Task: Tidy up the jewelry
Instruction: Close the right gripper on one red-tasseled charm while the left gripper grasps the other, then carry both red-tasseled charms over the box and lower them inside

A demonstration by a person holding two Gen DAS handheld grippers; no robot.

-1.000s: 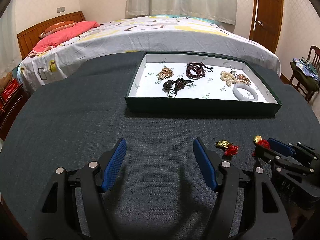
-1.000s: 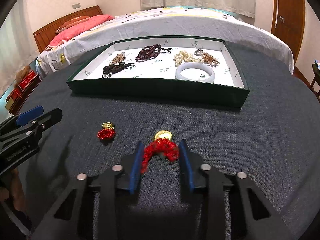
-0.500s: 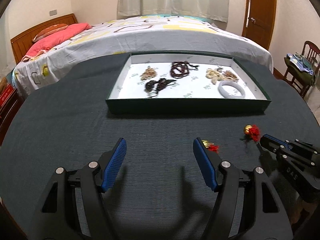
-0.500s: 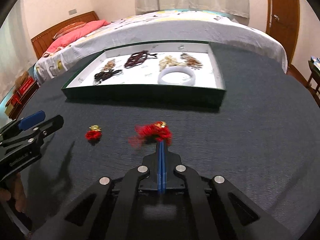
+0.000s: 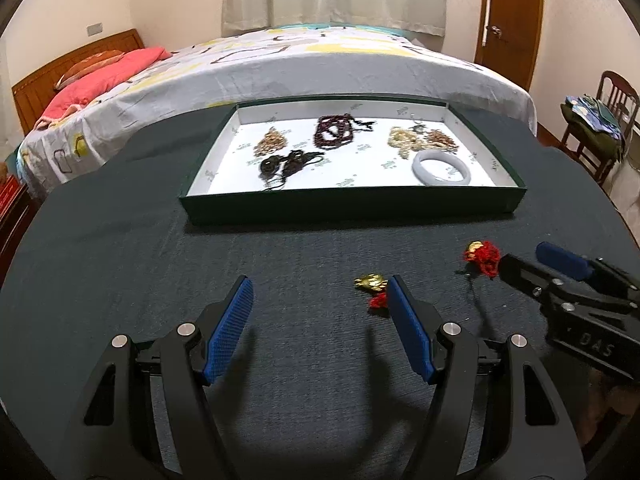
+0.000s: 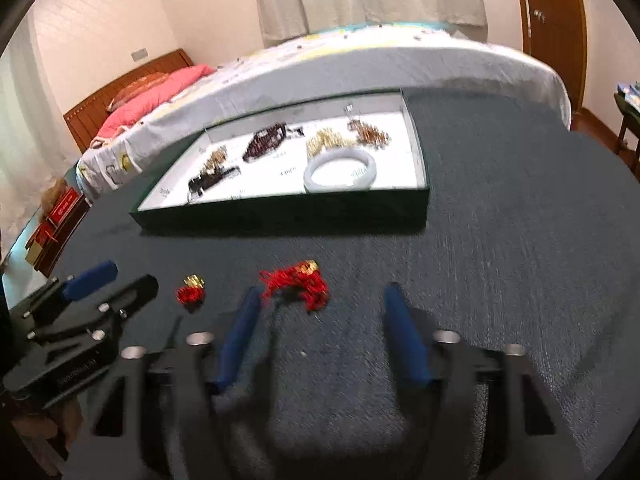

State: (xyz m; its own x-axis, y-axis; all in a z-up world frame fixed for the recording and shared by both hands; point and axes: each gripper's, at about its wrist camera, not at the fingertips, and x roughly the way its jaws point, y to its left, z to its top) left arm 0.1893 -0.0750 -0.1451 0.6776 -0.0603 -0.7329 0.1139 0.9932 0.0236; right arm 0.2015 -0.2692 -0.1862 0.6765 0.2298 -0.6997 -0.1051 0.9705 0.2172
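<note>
A dark green tray (image 5: 352, 210) (image 6: 280, 216) with a white floor holds several bead strings and a pale bangle (image 5: 441, 167) (image 6: 340, 170). Two gold charms with red tassels lie on the dark cloth in front of it. The small one (image 5: 372, 286) (image 6: 191, 290) lies beside my left gripper's right finger. The larger one (image 5: 482, 256) (image 6: 298, 284) lies just ahead of my right gripper (image 6: 318, 310), which is open and empty; the view is blurred. My left gripper (image 5: 320, 300) is open and empty. The right gripper shows in the left wrist view (image 5: 540, 264).
The round table (image 5: 120, 280) is covered in dark grey cloth. A bed (image 5: 280, 64) stands behind the table. A wooden door (image 5: 508, 20) and a chair (image 5: 600, 128) with clothes are at the right. A red box (image 6: 60, 208) sits low at the left.
My right gripper was shut on the larger tassel charm half a second ago; it has opened and the charm lies loose on the cloth. Both grippers have shifted, the left one toward the small charm.
</note>
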